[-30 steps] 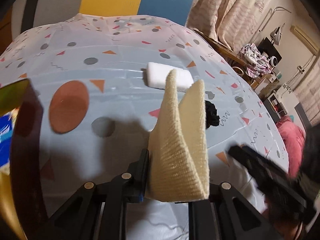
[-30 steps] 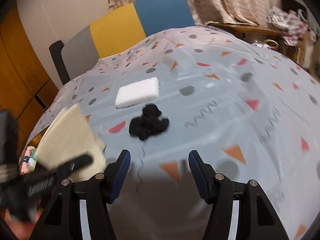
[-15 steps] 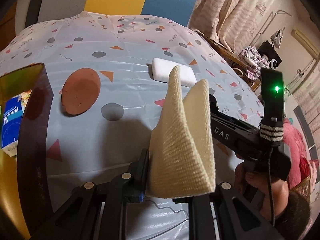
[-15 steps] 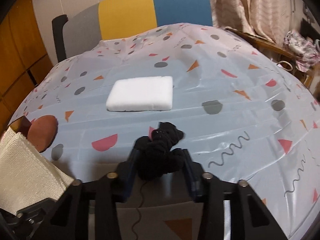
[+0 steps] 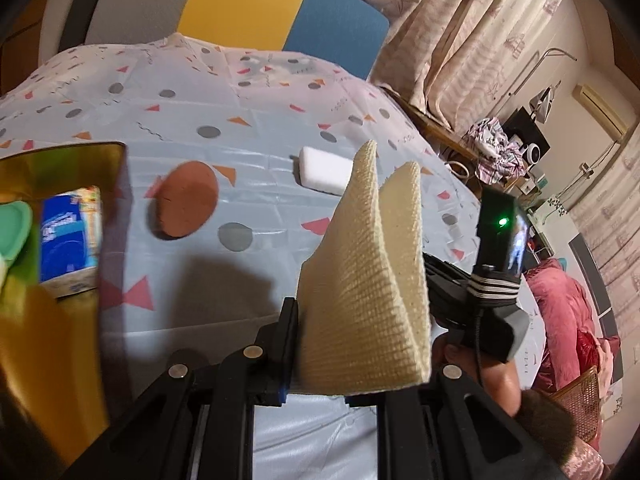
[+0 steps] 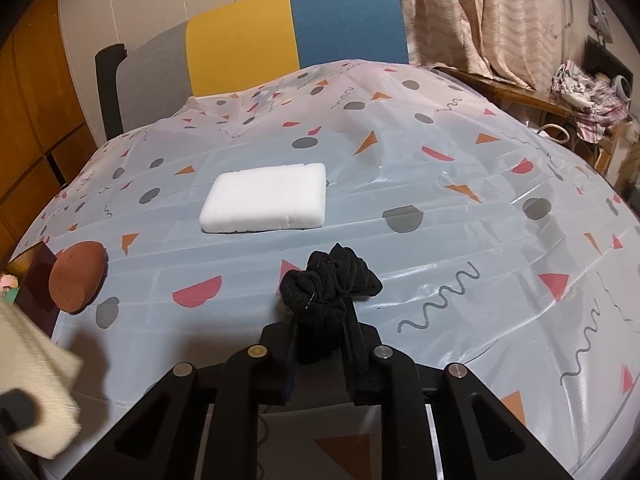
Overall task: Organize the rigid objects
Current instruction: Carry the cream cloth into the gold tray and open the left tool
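Gripping a folded cream cloth point(image 5: 368, 280) in the left gripper point(image 5: 360, 344), jaws pressed against its lower part, the cloth standing upright with its 2 pointed ends up, raised over the patterned surface point(image 5: 248, 148). Pinching a black bundle of fabric point(image 6: 328, 292) in the right gripper point(image 6: 320, 340), jaws closed tight on its lower half, the top of the bundle bulging out above the fingertips, just nearer the camera than the white sponge point(image 6: 264, 202). Lying flat on the surface, that white sponge, taken here as the landmark. Resting to the left of the white sponge and nearer the surface's edge, a brown oval pad point(image 6: 76, 276), apart from it. Sitting further left of the white sponge, beyond the brown pad, a dark box with a gold lining point(image 5: 52, 208), holding a blue-and-white packet point(image 5: 68, 244) and something pale green point(image 5: 14, 228) at its left side. Showing at the far left of the right wrist view, well left of the white sponge, the cream cloth again, blurred. Standing behind the white sponge, past the far edge of the surface, a chair with a grey, yellow and blue back point(image 6: 296, 36). Hanging behind and right of the white sponge, pale patterned curtains point(image 6: 480, 12).
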Available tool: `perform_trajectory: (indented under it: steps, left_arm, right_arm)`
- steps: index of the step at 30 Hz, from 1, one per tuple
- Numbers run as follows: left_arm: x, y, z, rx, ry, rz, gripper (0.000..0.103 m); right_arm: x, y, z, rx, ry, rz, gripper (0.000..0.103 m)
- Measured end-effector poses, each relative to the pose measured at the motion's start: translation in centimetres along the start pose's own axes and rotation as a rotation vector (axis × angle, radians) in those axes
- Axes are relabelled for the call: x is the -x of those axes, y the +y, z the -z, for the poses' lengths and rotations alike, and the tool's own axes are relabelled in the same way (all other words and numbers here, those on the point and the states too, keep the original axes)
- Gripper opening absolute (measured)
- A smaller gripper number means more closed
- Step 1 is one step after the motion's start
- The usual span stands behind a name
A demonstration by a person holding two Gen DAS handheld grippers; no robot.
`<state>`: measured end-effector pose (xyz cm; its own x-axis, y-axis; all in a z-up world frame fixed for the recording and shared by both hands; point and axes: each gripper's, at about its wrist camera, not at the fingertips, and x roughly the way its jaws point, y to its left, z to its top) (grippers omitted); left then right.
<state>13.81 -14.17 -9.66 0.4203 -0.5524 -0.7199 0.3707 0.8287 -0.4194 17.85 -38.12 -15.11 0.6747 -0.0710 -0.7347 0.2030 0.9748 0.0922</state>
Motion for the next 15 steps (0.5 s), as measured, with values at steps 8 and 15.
perform_trajectory:
  steps: [8,15]
  left_arm:
    - [4.4,2.3,0.6,0.060,-0.055,-0.005,0.017]
    - [8.1,5.7,1.5,0.119,-0.103,-0.045,0.017]
  right_arm:
    - [1.4,2.1,0.2,0.105,-0.074,0.046,0.019]
    - [2.3,3.3,0.4,0.162,-0.118,0.091,0.019]
